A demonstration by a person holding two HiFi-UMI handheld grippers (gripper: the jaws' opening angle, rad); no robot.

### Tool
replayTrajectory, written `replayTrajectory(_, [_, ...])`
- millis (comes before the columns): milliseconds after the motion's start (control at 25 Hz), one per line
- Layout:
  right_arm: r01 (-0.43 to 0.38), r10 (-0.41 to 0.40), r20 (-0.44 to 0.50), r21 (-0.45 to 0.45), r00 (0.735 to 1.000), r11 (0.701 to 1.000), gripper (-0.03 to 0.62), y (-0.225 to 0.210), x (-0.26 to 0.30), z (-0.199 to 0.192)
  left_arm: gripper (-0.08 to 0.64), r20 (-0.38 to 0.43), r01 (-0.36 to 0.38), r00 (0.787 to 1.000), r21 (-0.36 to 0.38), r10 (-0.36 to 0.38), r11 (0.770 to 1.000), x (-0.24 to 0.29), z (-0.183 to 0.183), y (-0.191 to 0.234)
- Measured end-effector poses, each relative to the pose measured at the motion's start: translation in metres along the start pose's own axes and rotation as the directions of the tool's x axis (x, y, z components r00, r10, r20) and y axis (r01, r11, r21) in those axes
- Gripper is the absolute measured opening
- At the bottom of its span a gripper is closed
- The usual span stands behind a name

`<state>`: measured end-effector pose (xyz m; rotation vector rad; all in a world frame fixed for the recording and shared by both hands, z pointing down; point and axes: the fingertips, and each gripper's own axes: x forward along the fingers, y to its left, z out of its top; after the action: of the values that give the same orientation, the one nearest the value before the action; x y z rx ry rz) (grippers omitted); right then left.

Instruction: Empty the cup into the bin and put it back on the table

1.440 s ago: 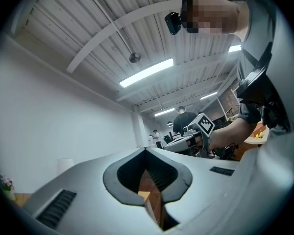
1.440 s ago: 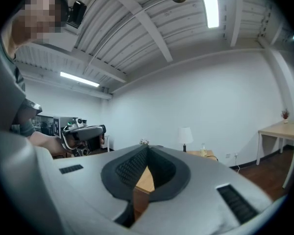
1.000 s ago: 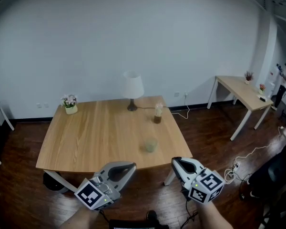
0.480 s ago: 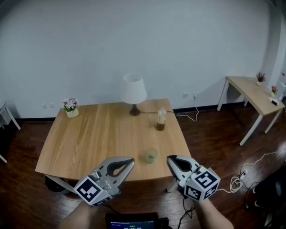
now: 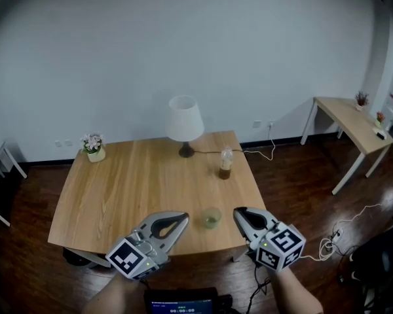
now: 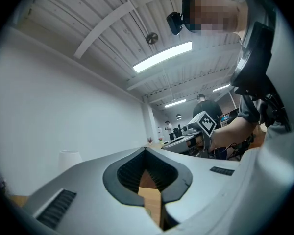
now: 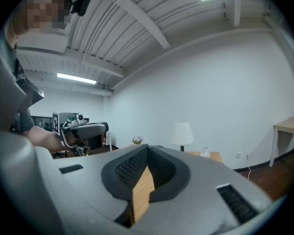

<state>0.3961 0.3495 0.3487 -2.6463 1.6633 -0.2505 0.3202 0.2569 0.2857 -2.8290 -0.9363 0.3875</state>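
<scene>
A small clear cup (image 5: 211,218) with something greenish in it stands near the front edge of the wooden table (image 5: 131,188). My left gripper (image 5: 182,217) hovers at that front edge, just left of the cup, its jaws shut and empty. My right gripper (image 5: 238,213) is just right of the cup, also shut on nothing. Each gripper view looks up along closed jaws, the left gripper (image 6: 146,155) and the right gripper (image 7: 147,152), with only a slit of table wood between the pads. A dark round thing (image 5: 74,257), perhaps the bin, sits under the table's front left corner.
On the table stand a white lamp (image 5: 185,123), a clear bottle (image 5: 225,164) and a small flower pot (image 5: 93,146). A second wooden table (image 5: 350,120) is at the right. Cables (image 5: 331,237) lie on the dark floor. A small screen (image 5: 181,303) is below my hands.
The view has drawn nearer to the table and turned slightly. The cup now lies between the two gripper tips, which were short of the table edge before. Both stay shut.
</scene>
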Motion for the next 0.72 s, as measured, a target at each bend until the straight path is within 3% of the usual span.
replayTrajectory(400, [0.086,-0.086,-0.015,-0.007,0.996,0.996,0.002,-0.010,0.041,0.004,-0.009,0.037,0.043,0.998,-0.049,-0.042,0.998,-0.003,-0.013,0.052])
replayTrajectory(480, [0.093,-0.093,-0.022,-0.007,0.995,0.996,0.046,-0.010,0.048,0.003,-0.009,0.038,0.056,0.998,-0.054,-0.054,0.997,-0.003,-0.018,0.057])
replayTrajectory(720, [0.088,-0.088,-0.054,0.001,0.995,0.996,0.046,-0.014,0.064,-0.006,-0.009,0.027,0.060,0.998,-0.075,-0.058,0.995,-0.001,-0.032,0.068])
